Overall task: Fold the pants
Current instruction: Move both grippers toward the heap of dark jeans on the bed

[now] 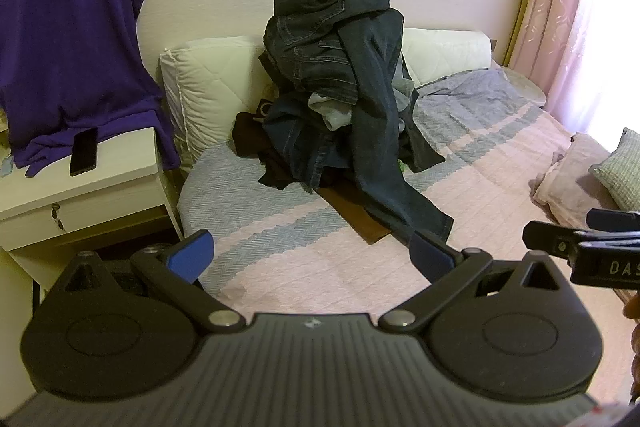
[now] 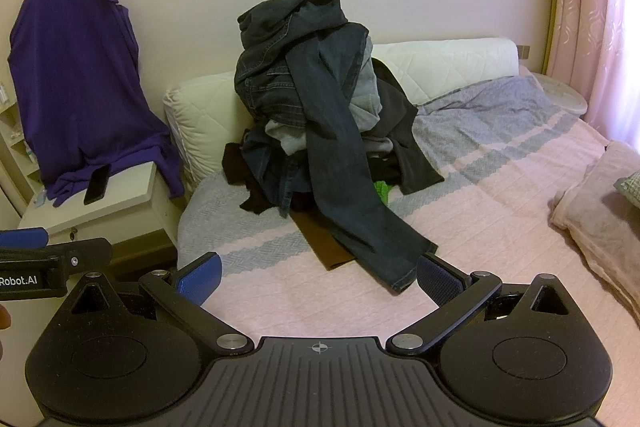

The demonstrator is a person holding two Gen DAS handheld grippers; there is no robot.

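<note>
Both grippers, left gripper (image 1: 311, 259) and right gripper (image 2: 318, 273), are wide apart and hold nothing; I judge no folding has begun, the jeans (image 2: 340, 163) lie heaped on the bed (image 2: 500, 211).

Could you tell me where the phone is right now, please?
In both views the phone lies far left on the white nightstand, against the purple shirt.

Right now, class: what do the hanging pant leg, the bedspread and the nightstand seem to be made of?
Hanging pant leg: dark blue denim, probably; matte, with pale stitched seams and a hemmed cuff.
Bedspread: woven or quilted cloth, pink with grey-blue herringbone bands; soft and matte.
Nightstand: likely painted or laminated wood, cream, smooth, with hard straight edges.
</note>
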